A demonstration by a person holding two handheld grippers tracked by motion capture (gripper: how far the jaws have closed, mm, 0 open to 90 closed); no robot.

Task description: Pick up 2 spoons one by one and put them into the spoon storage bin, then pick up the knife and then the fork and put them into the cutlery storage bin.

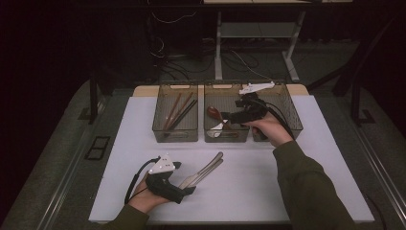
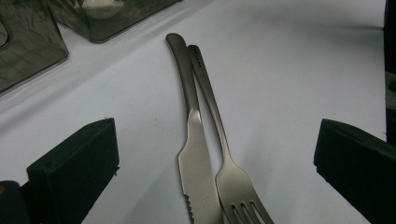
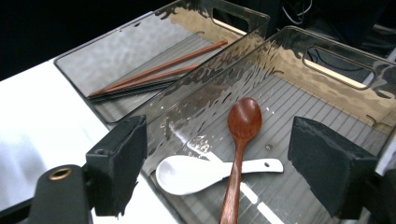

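Observation:
A steel knife [image 2: 196,158] and fork [image 2: 224,144] lie side by side on the white table [image 1: 268,182], handles pointing toward the bins. My left gripper [image 2: 215,163] is open, its jaws low on either side of the blade and tines without touching them; in the high view the left gripper [image 1: 184,178] sits at the front left beside the knife and fork pair [image 1: 203,170]. My right gripper [image 3: 224,161] is open and empty above the middle bin [image 3: 327,60], over a wooden spoon [image 3: 243,121] and a white spoon [image 3: 187,175]. From above, the right gripper [image 1: 230,117] points left.
Three translucent bins stand in a row at the back: the left bin [image 1: 175,134] holds chopsticks [image 1: 178,112], then the middle bin [image 1: 226,136], then the right bin [image 1: 292,115], partly hidden by my hand. Desk legs and cables lie beyond the table.

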